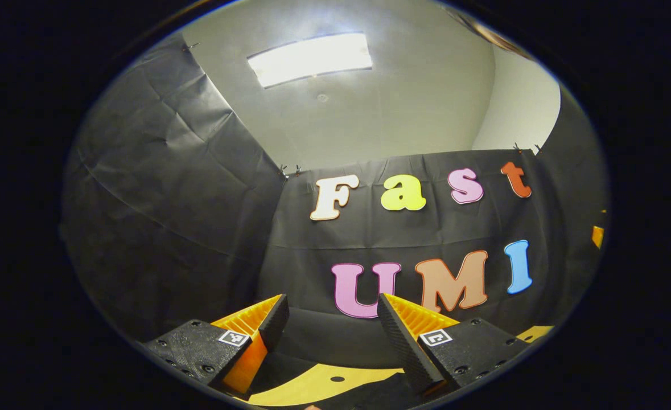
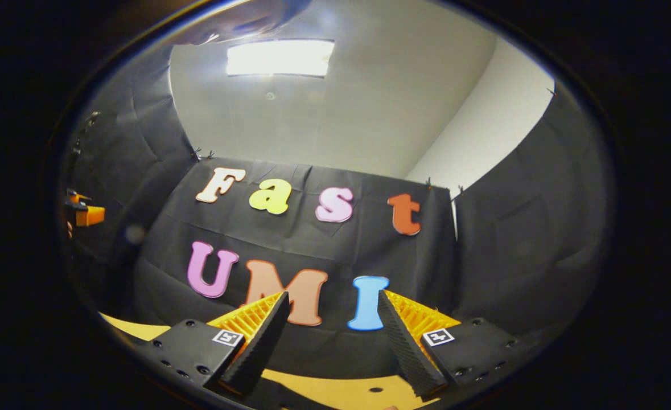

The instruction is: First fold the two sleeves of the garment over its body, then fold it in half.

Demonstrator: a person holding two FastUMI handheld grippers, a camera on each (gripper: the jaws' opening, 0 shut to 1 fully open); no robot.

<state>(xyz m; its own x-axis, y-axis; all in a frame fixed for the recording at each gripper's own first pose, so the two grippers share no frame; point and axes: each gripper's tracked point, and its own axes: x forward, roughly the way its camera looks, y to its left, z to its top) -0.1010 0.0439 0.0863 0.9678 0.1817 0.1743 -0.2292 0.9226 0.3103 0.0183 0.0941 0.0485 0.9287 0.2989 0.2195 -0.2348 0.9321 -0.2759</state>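
My left gripper [image 1: 330, 304] is held up and points at the booth's back wall. It stands open with nothing between its fingers. My right gripper [image 2: 332, 299] is also raised toward that wall, open and holding nothing. A strip of yellow table [image 1: 312, 387] runs under the left fingers. A dark shape [image 1: 369, 394] lies on it at the bottom edge, and I cannot tell whether that is the garment. In the right gripper view, part of the left gripper [image 2: 82, 213] shows far off at the left edge. A small piece of the right gripper [image 1: 597, 234] sits at the right edge of the left gripper view.
Black cloth walls [image 1: 164, 228] close the booth at the back and on both sides. Above is a pale ceiling with a bright light panel [image 2: 281, 57]. The yellow table [image 2: 335, 394] also shows below the right fingers.
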